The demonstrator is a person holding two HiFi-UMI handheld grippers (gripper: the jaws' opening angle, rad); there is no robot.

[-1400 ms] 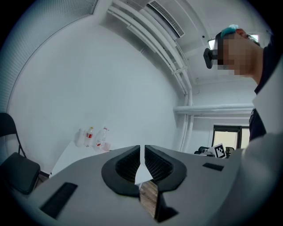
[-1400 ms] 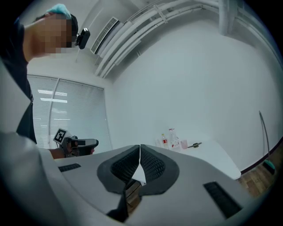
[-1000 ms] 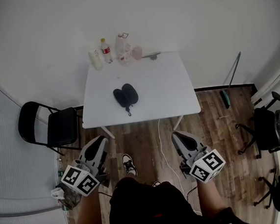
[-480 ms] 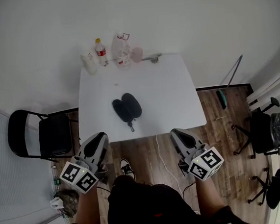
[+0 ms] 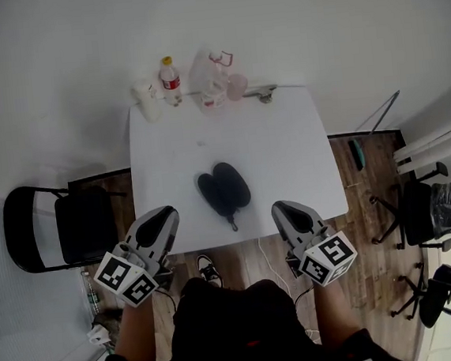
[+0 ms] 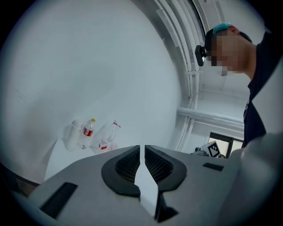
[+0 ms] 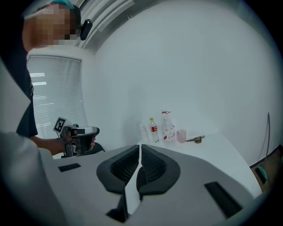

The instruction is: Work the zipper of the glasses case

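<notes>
We record one change since a second ago. The table point(image 5: 294, 153) has drawn closer in the head view, and its near corners now sit under the two gripper tips, where bare floor showed between them before. We judge that the person has walked up to it and that the approach is nearly over. The zipper has not yet been touched.

The glasses case point(image 5: 225, 190) lies on the near half of the table. It is about midway between the left gripper point(image 5: 161, 215) and the right gripper point(image 5: 285, 208), and apart from both. It shows as two dark rounded halves side by side, with a short strap pointing to the near edge. We cannot tell whether the zipper is run open or closed.

Both grippers are carried with jaws pressed together and nothing between them, as each gripper view confirms. We judge that they must open before either can steady the case or take the pull.

Count, by size:
- one table
- one black folding chair point(image 5: 59, 227) to its left
- two office chairs point(image 5: 433, 210) at the right
- two grippers
- one glasses case
- three bottles point(image 5: 171, 81) along the far edge
- one pink cup point(image 5: 237, 86)
- one small metal item point(image 5: 264, 93) beside the cup
</notes>
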